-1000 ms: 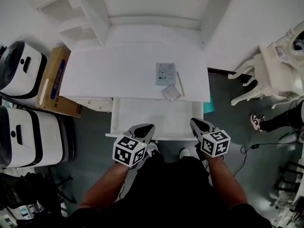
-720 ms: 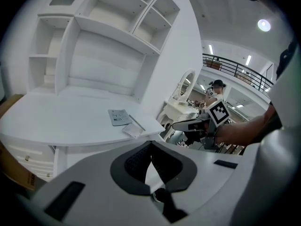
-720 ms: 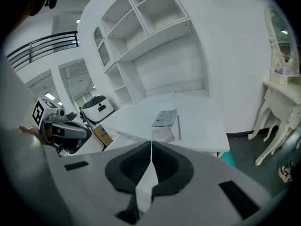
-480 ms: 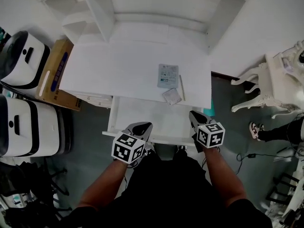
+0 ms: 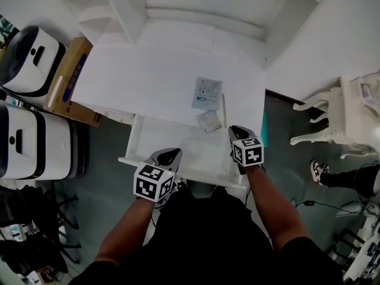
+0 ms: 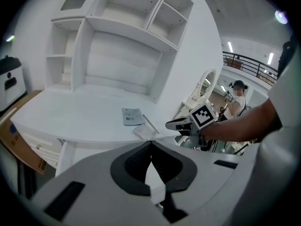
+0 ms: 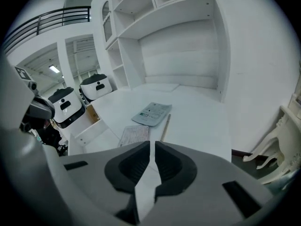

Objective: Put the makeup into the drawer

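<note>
Three makeup items lie near the white desk's front edge: a flat grey packet (image 5: 207, 94) (image 6: 132, 116) (image 7: 152, 114), a small square sachet (image 5: 209, 121) (image 6: 145, 132) (image 7: 134, 135) and a thin pencil (image 5: 224, 110) (image 7: 165, 126). Below them the white drawer (image 5: 178, 150) (image 7: 94, 135) stands pulled open. My right gripper (image 5: 235, 130) (image 7: 151, 147) hovers at the drawer's right side, just short of the sachet, jaws shut and holding nothing. My left gripper (image 5: 171, 154) (image 6: 150, 147) is over the drawer's front edge, shut and holding nothing.
A shelved hutch (image 5: 196, 5) rises at the back of the desk. A cardboard box (image 5: 65, 85) and two white machines (image 5: 29, 70) (image 5: 35, 147) stand to the left. An ornate white chair (image 5: 344, 117) and someone's shoe (image 5: 317, 171) are on the right.
My right gripper has moved forward along the drawer's right side toward the sachet. My left gripper has shifted a little forward over the drawer front. Both stay shut.
</note>
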### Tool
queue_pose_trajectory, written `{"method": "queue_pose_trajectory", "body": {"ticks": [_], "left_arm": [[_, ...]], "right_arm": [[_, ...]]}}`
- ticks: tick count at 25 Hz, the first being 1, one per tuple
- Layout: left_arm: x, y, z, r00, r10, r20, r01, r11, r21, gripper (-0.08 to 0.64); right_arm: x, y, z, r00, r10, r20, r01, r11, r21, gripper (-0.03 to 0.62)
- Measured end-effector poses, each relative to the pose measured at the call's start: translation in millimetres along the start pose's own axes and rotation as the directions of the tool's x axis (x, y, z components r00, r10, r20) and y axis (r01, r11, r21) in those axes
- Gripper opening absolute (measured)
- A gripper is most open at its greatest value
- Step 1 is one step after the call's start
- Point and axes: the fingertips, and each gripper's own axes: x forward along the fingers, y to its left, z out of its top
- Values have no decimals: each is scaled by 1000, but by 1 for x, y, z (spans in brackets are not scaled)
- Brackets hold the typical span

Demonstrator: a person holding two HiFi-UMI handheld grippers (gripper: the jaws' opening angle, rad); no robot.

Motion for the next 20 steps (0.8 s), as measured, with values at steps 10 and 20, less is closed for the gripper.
{"method": "queue_pose_trajectory", "body": {"ticks": [10,20], "left_arm": [[5,-6,-8,999,36,-36,-37,999,-23,6],[-5,0,-12,998,61,-30,-63,995,-72,5]], "right_arm": [[55,-20,-5,997,-6,-81,7,1000,14,87],[71,-21,-12,987,-37,-154,40,999,17,86]]}}
